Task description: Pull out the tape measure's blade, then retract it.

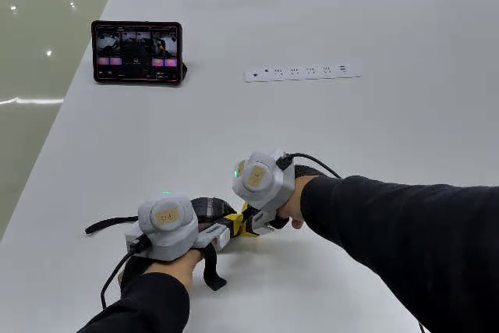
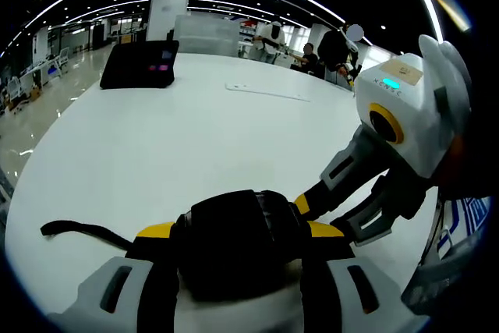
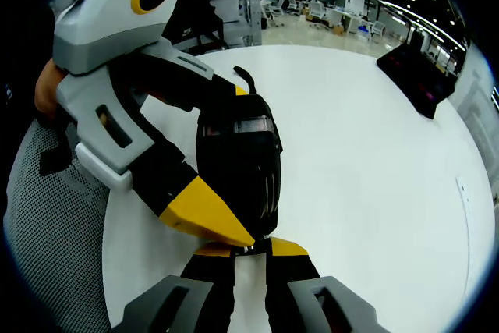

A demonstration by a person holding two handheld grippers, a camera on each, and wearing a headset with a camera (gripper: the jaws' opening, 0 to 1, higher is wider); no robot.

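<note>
Two tongs clenched: left tongs (image 2: 242, 230) clamp the tape measure (image 3: 238, 165) on the table (image 1: 327, 138), right tongs (image 3: 251, 248) pinch what looks like its blade hook (image 3: 250, 252), pull-out not yet begun, next a straight, steady draw.

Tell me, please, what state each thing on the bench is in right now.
Tape measure: gripped by its case, blade not visibly drawn out.
Left claw: shut on the tape measure.
Right claw: pinched shut at the tape measure's end.
Tablet: propped up, screen lit.
Power strip: lying flat, nothing plugged in.
</note>
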